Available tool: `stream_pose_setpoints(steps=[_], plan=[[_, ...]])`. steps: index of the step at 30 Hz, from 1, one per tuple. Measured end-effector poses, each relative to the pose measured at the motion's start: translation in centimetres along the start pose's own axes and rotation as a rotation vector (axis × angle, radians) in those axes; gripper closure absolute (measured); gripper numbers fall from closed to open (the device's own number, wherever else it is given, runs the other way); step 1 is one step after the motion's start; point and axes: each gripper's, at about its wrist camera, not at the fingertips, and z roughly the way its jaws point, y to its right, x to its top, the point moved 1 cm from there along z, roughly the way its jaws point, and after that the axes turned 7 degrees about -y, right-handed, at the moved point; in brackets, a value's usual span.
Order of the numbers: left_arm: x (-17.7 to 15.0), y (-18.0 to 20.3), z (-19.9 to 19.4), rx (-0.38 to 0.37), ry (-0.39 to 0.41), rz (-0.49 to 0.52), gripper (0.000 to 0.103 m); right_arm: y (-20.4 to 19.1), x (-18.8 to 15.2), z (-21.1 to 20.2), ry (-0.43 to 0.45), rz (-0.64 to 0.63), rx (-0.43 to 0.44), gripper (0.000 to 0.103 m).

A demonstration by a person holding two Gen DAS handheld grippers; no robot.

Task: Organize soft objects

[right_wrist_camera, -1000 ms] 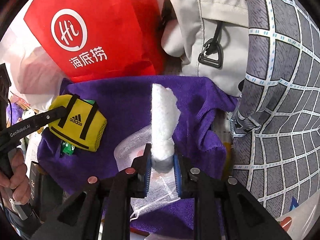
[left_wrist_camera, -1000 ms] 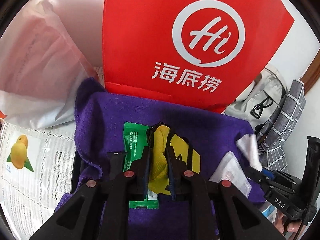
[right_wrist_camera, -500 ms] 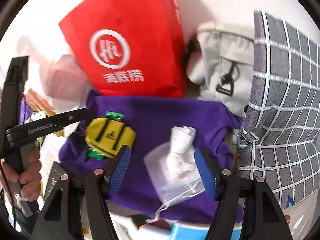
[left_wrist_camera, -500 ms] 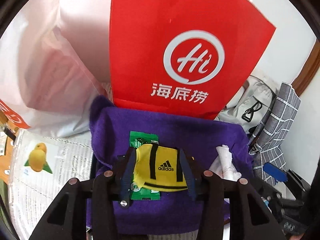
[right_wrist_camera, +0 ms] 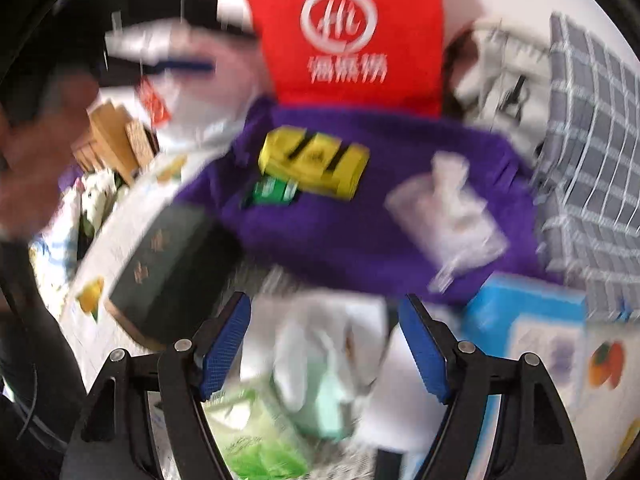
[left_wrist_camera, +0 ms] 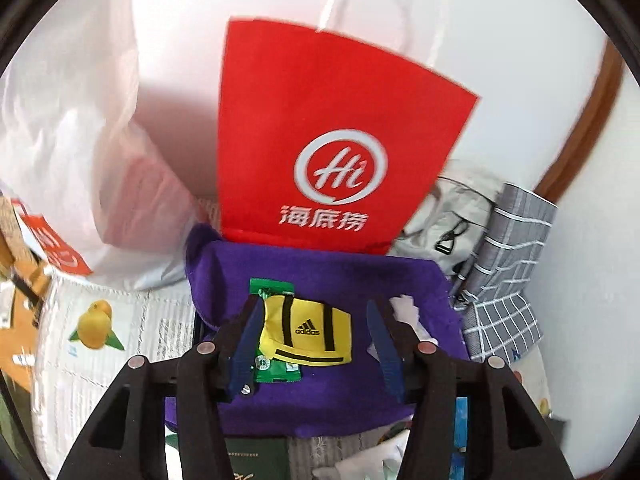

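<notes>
Lying on the purple towel [left_wrist_camera: 320,392], the yellow pouch [left_wrist_camera: 308,334] sits partly over a green sachet [left_wrist_camera: 276,372], both seen between the fingers of the left hand-held gripper [left_wrist_camera: 316,344]. Its jaws are opening; the blue pads [left_wrist_camera: 246,340] stand clear of the pouch on either side and nothing is gripped. A white mesh bag [left_wrist_camera: 406,310] shows only as a scrap behind the right finger in this view.

The right wrist view, heavily blurred, shows that mesh bag [right_wrist_camera: 444,208] in full, lying on the towel [right_wrist_camera: 340,236] well to the right of the pouch [right_wrist_camera: 314,162], apart from it. The right hand-held gripper [right_wrist_camera: 324,344] is also opening, jaws wide, holding nothing; below and between its fingers lie white tissue [right_wrist_camera: 320,356] and a pale green pack [right_wrist_camera: 260,440], not on the towel. Contact with them cannot be judged.

Only the left view shows the red bag [left_wrist_camera: 332,160] complete, with white handles, upright behind the towel against the wall, and a white plastic bag [left_wrist_camera: 80,160] to its left. Only the right view shows a dark book [right_wrist_camera: 172,272] and a blue box [right_wrist_camera: 528,320] at the towel's near edge, and a blurred hand [right_wrist_camera: 40,152] at far left. Both views show the grey checked cloth [left_wrist_camera: 508,280] and pale backpack [left_wrist_camera: 452,216] to the right.
</notes>
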Motion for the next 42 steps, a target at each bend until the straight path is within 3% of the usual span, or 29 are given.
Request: stream_pose_setpoints(steps=[4, 8, 9, 10, 12, 15, 23, 26, 28, 33, 36, 39, 42], plan=[[-0.2, 0.5, -1.8, 0.004, 0.039, 0.032, 0.046, -0.9, -0.9, 2.7, -0.055, 0.012, -0.003, 0.027], [-0.1, 0.3, -2.8, -0.031, 0.06, 0.043, 0.043, -1.9, -0.8, 5.1, -0.097, -0.001, -0.074, 0.027], [0.0, 0.0, -3.0, -0.038, 0.064, 0.047, 0.042, -1.9, -0.8, 5.1, -0.097, -0.001, -0.074, 0.034], [0.1, -0.3, -3.0, -0.036, 0.065, 0.04, 0.042, -2.2, -0.8, 5.0, -0.085, -0.015, -0.089, 0.056], [0.1, -1.0, -3.4, -0.035, 0.073, 0.012, 0.042, -2.7, -0.8, 4.7, -0.064, -0.055, -0.068, 0.084], [0.0, -1.9, -4.3, -0.042, 0.092, -0.013, 0.042, -2.8, -0.9, 3.5, -0.03, -0.051, -0.031, 0.084], [-0.6, -2.2, -7.0, -0.026, 0.152, 0.015, 0.039, -1.3, -1.7, -4.8, 0.234, 0.119, 0.057, 0.084], [-1.8, -2.0, -6.8, -0.037, 0.103, -0.013, 0.038, -1.1, -2.8, -7.5, 0.267, 0.139, 0.049, 0.084], [-3.3, -1.2, -6.7, -0.05, 0.072, 0.031, 0.038, -1.0, -3.5, -8.4, 0.263, 0.146, 0.023, 0.084], [-9.1, 0.1, -6.2, 0.047, 0.005, 0.149, 0.038, -0.6, -7.4, -10.7, 0.261, 0.182, -0.011, 0.084], [-12.9, 0.2, -5.7, 0.008, -0.051, 0.184, 0.038, -0.2, -9.8, -11.3, 0.257, 0.207, -0.016, 0.084], [-16.8, 0.7, -5.2, -0.092, -0.109, 0.222, 0.038, 0.3, -11.6, -12.0, 0.274, 0.221, -0.017, 0.084], [-19.6, 2.0, -4.8, -0.071, -0.124, 0.289, 0.036, 0.9, -13.3, -12.9, 0.292, 0.223, -0.033, 0.083]])
